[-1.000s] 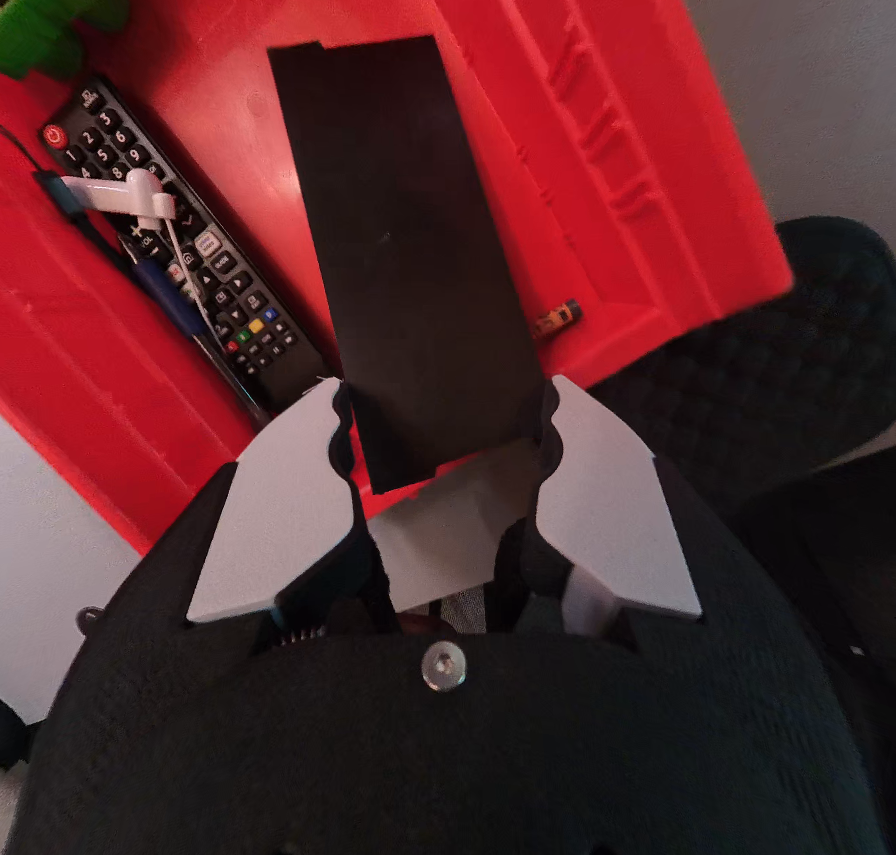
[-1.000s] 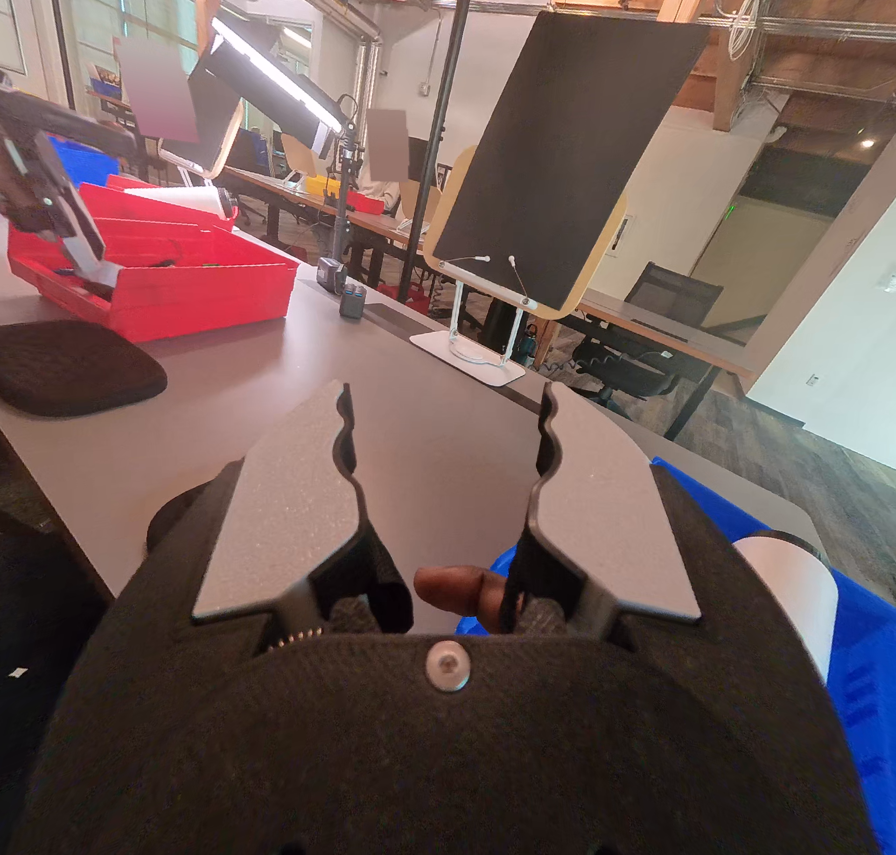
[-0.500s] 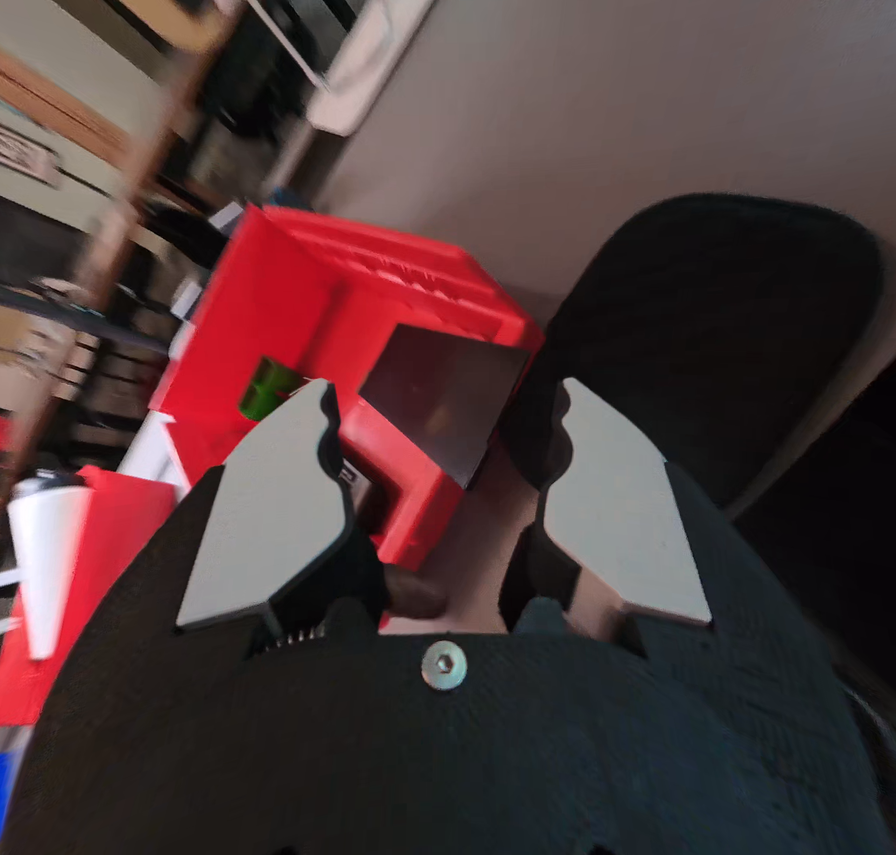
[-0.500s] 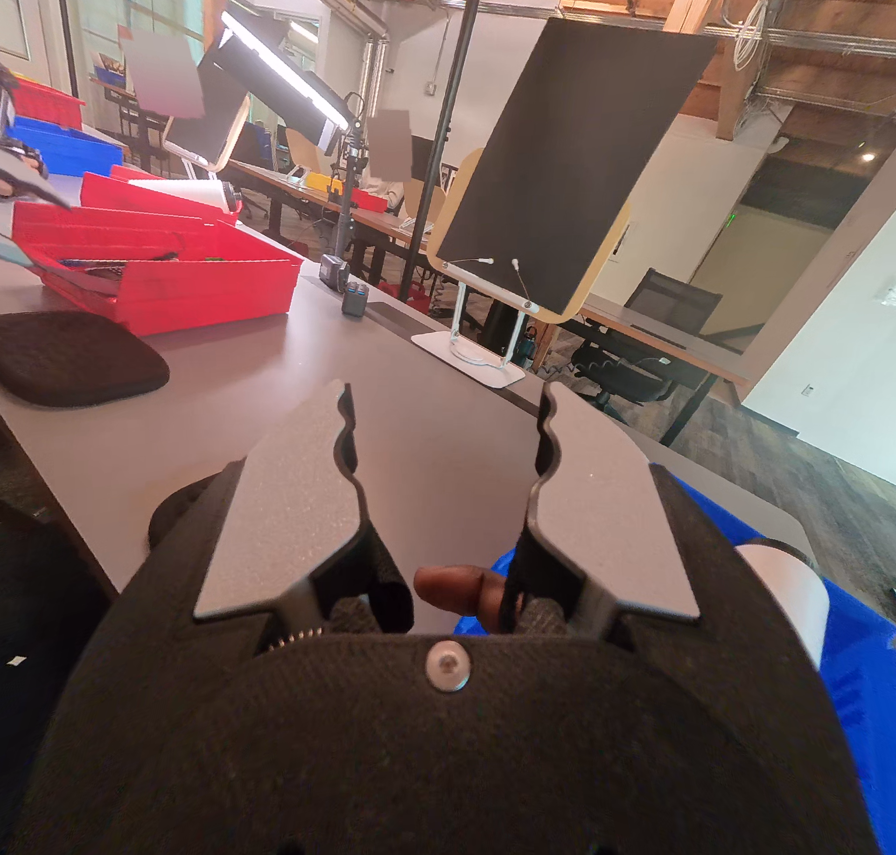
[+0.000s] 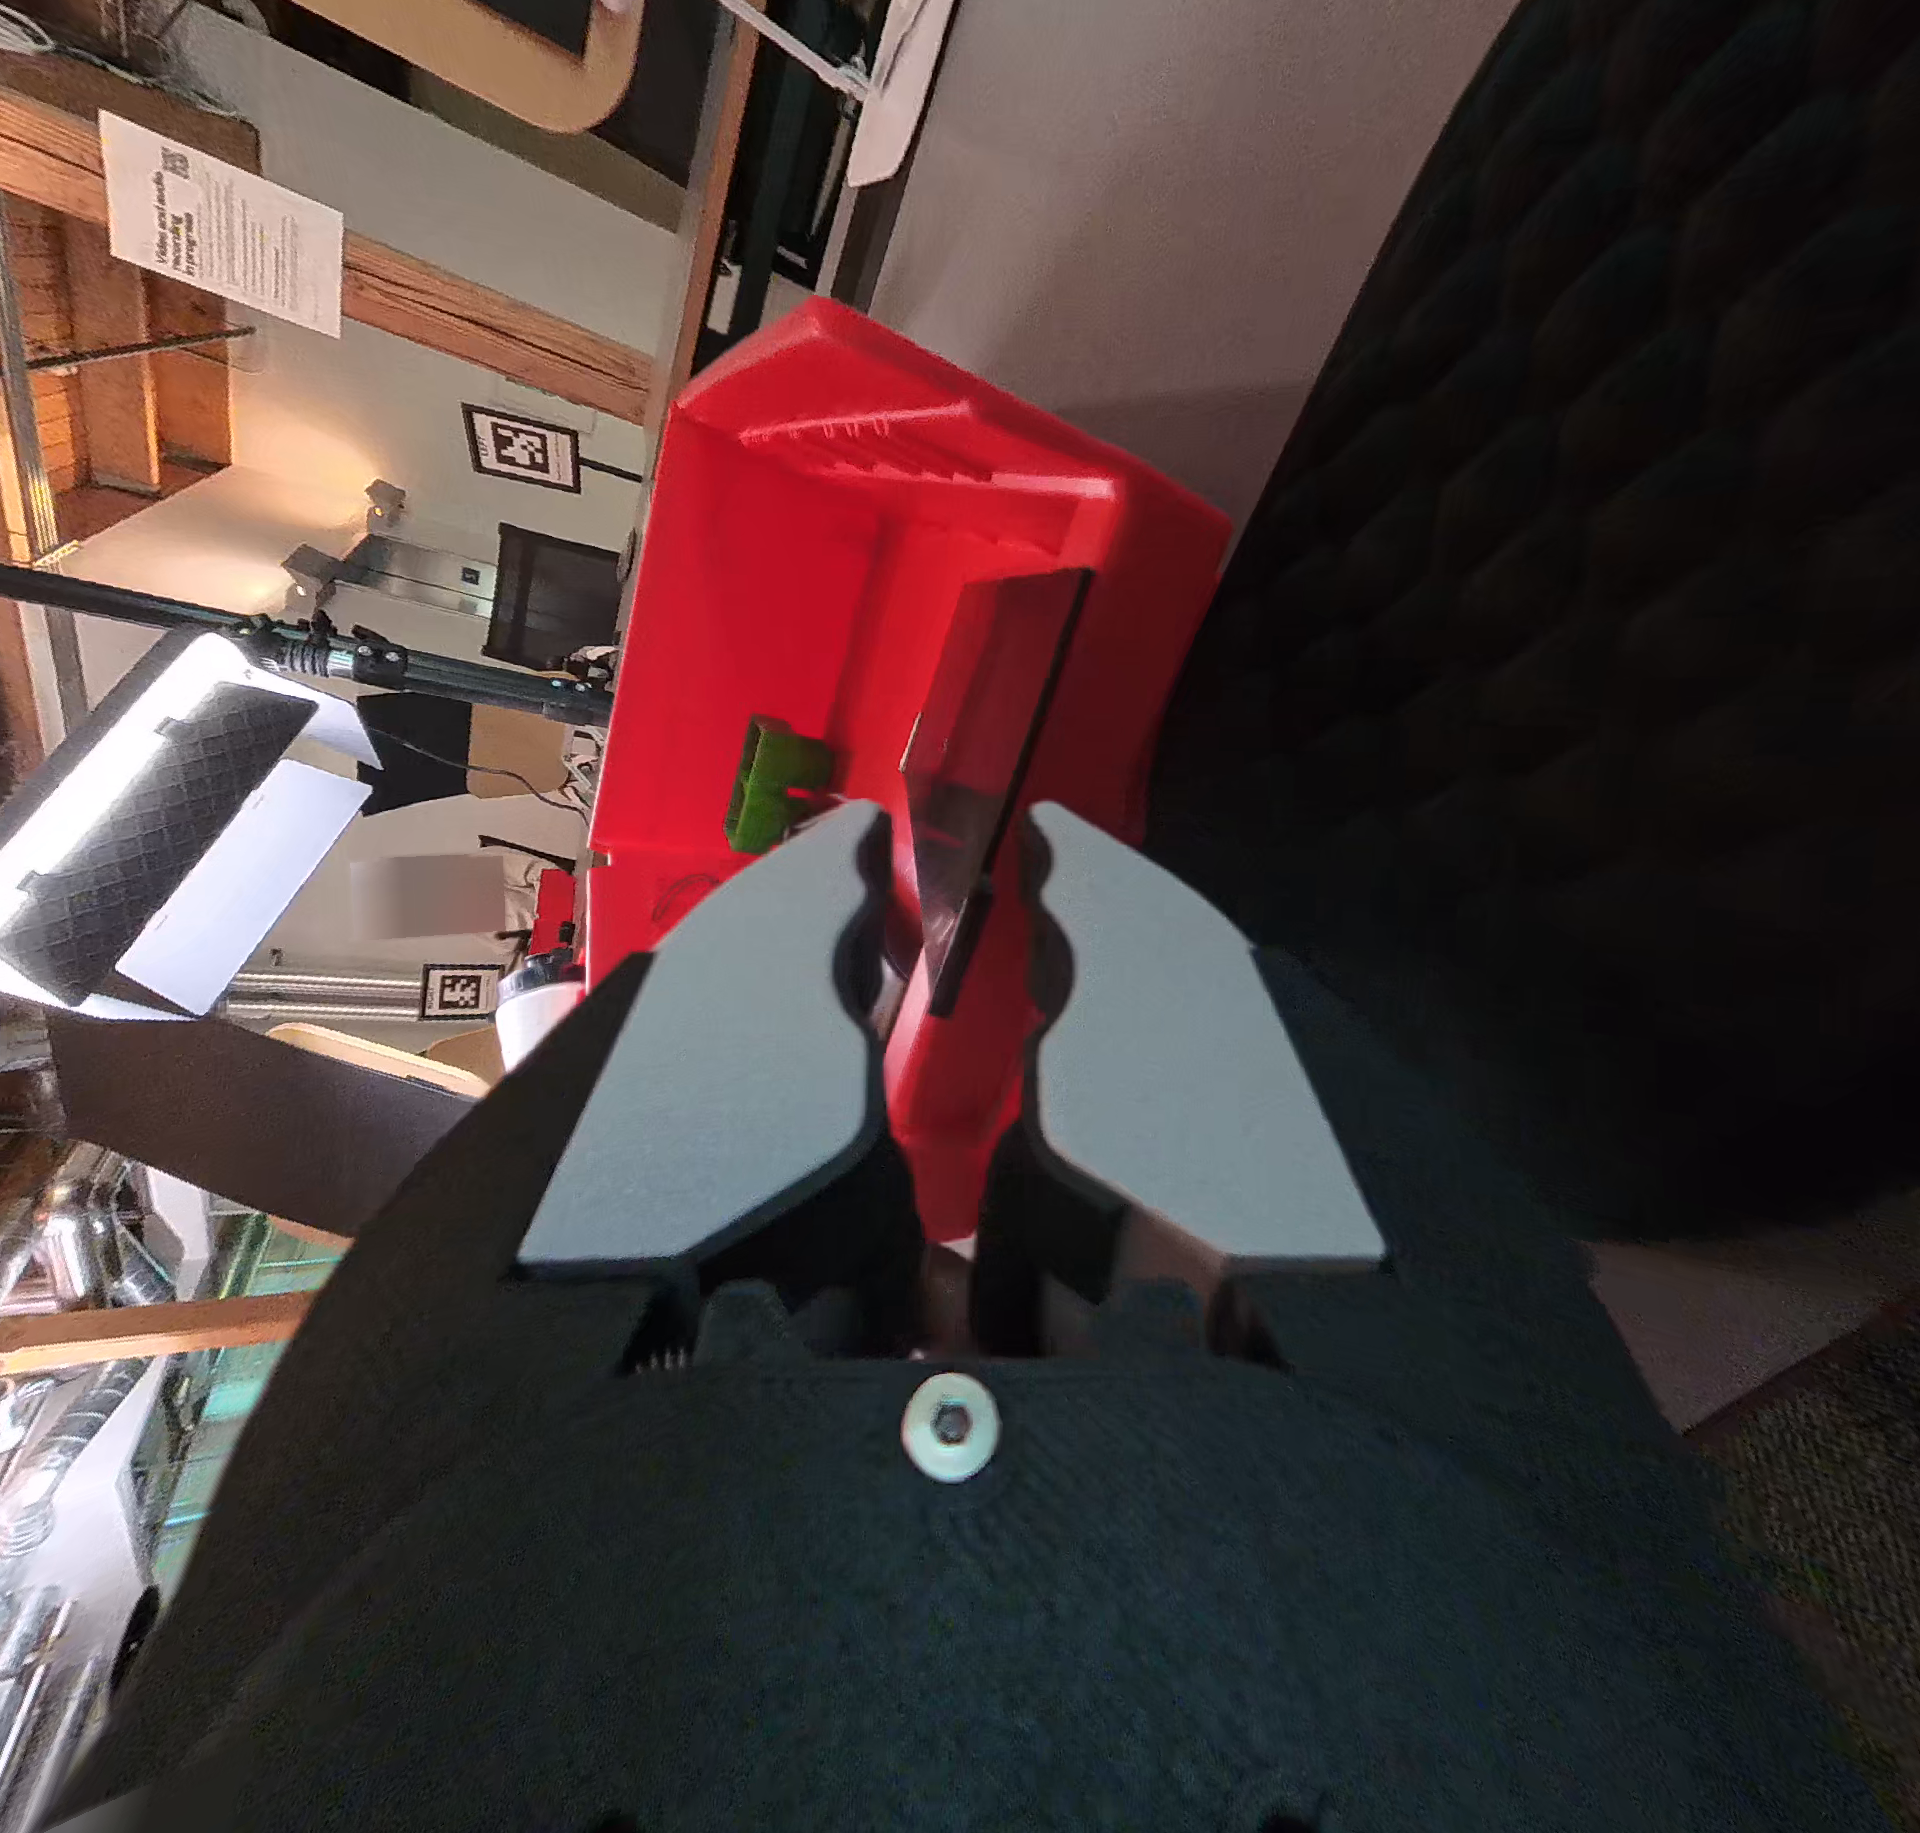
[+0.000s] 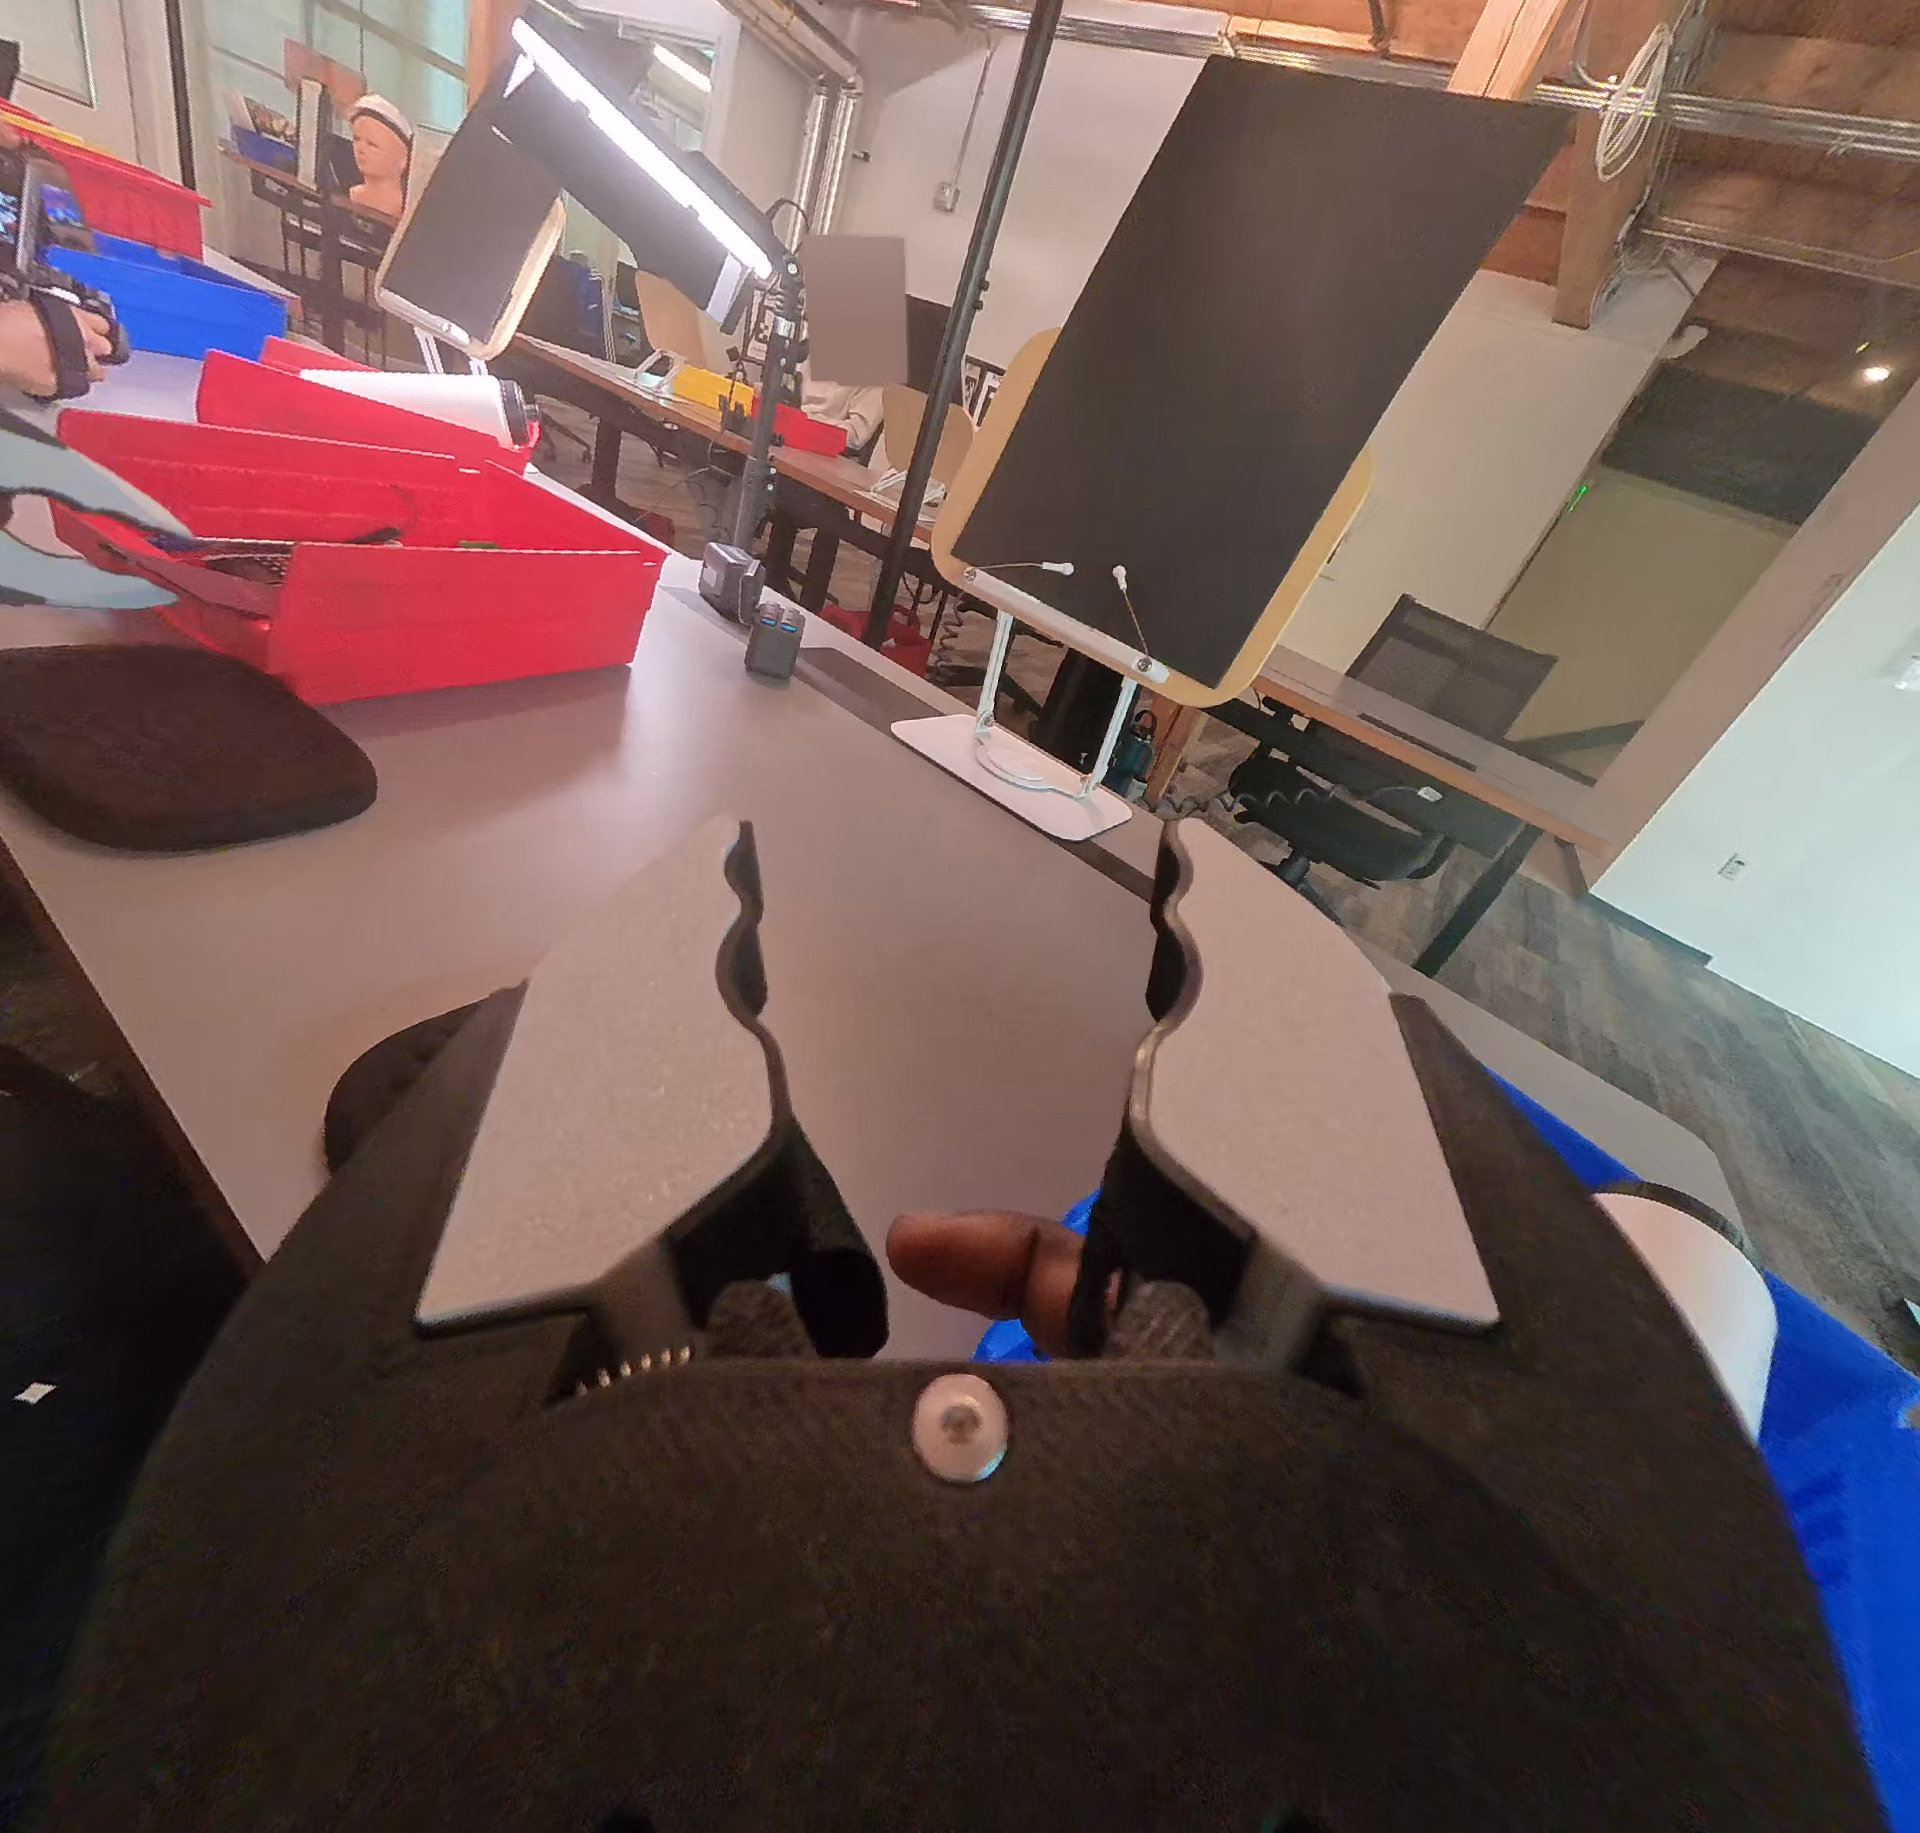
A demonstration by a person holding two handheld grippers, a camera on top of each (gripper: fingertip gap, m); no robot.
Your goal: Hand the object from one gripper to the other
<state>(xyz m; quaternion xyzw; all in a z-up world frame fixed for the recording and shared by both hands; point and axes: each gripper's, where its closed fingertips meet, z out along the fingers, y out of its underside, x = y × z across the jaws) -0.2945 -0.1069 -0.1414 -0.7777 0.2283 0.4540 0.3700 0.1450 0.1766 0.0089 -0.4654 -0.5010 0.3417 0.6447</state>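
Note:
In the left wrist view, a thin black plate [image 5: 997, 734] leans edge-on in the red bin [image 5: 758, 588]. Its near end lies between the fingers of my left gripper [image 5: 956, 848]. The jaws stand narrow around it, but red shows between the plate's edge and the right finger [image 5: 1101, 910], so the pads do not press on it. My right gripper [image 6: 956, 848] is wide open and empty, low over the grey table [image 6: 623, 848]. The left gripper's finger [image 6: 62, 547] shows at the far left of the right wrist view, at the red bin [image 6: 468, 620].
A green piece [image 5: 774, 781] lies in the red bin. A black pad [image 6: 156, 744] lies beside the bin. A tablet on a white stand [image 6: 1226, 401] and a small grey device [image 6: 774, 635] stand farther back. A blue bin [image 6: 1849, 1471] with a white roll [image 6: 1704, 1295] sits at right.
My left gripper swung from above the flat plate to a sideways pose, so the plate is now edge-on, and its jaws narrowed around the plate's end. My right gripper stayed open and hardly moved.

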